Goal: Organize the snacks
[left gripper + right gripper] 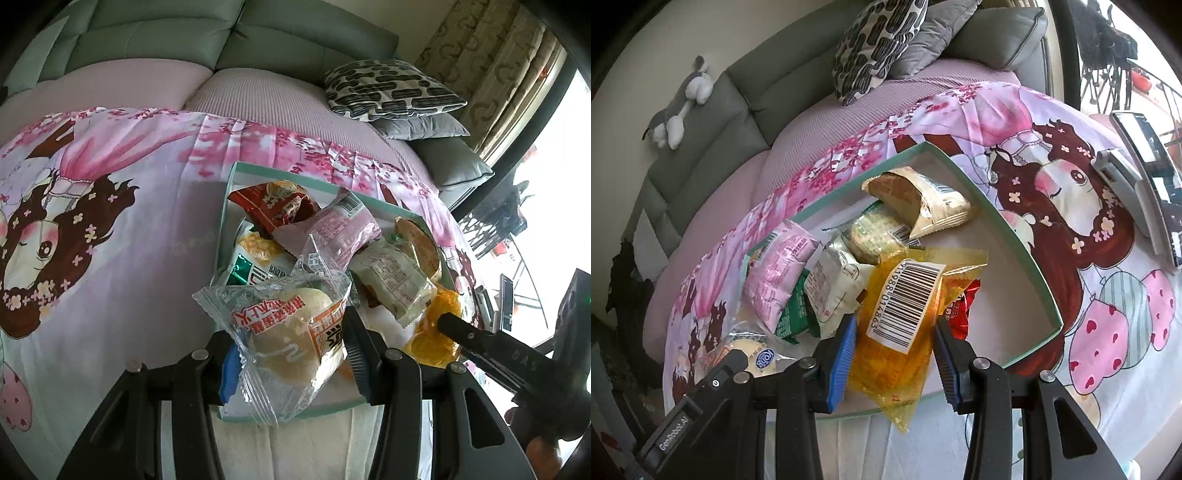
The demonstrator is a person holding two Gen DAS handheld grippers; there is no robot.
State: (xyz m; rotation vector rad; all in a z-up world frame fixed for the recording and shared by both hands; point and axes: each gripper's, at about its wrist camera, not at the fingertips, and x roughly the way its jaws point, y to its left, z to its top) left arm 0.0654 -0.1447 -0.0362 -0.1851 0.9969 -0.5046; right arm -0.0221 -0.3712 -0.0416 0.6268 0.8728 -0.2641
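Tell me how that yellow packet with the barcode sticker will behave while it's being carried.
The yellow packet will probably flop: its loose film ends stick out past the right tongs, which are shut on it. The glossy wrapper looks slippery. It seems light, though its contents are unclear.

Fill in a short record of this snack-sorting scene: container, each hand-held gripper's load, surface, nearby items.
container: teal-rimmed box, holding several wrapped snacks
left hand-held gripper: shut on clear-wrapped bun
right hand-held gripper: shut on yellow packet with barcode label
surface: pink cartoon-print blanket on a sofa
nearby: patterned pillow, plush toy
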